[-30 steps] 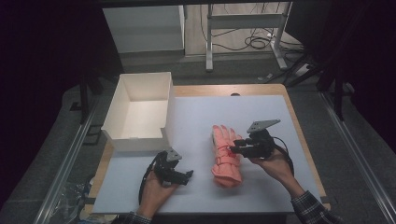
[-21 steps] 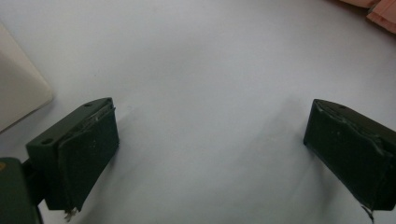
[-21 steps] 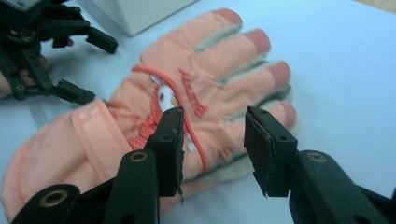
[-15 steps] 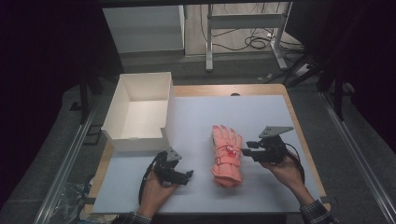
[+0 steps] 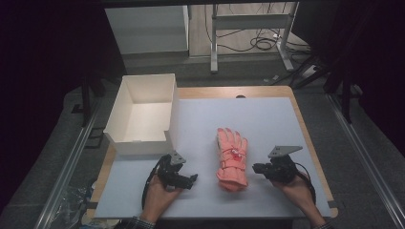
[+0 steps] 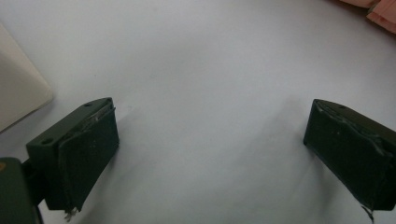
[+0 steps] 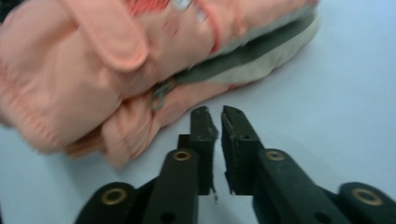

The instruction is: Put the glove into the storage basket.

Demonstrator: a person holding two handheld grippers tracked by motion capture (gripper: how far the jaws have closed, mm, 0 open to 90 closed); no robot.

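A salmon-pink glove [image 5: 232,157] lies flat on the white mat [image 5: 272,119], fingers pointing away from me. In the right gripper view the glove [image 7: 116,70] shows its grey-green palm lining and a wrist strap. My right gripper [image 5: 256,168] sits just right of the glove's cuff, pointing at it without touching. Its jaws [image 7: 215,116] have just been closing and now stand shut with nothing between them. My left gripper [image 5: 191,180] rests low over the mat left of the glove. Its jaws [image 6: 210,140] stand wide open over bare mat.
An open white box [image 5: 136,143] stands at the mat's left rear; its corner [image 6: 18,88] appears in the left gripper view. The mat lies on a wooden table [image 5: 305,124]. Behind the table are a desk frame and cables on the floor [image 5: 248,43].
My right gripper has drawn back from the glove to the right and toward me, sinking to the mat, and its jaws have closed. The glove stays on the mat. The left gripper has not moved.
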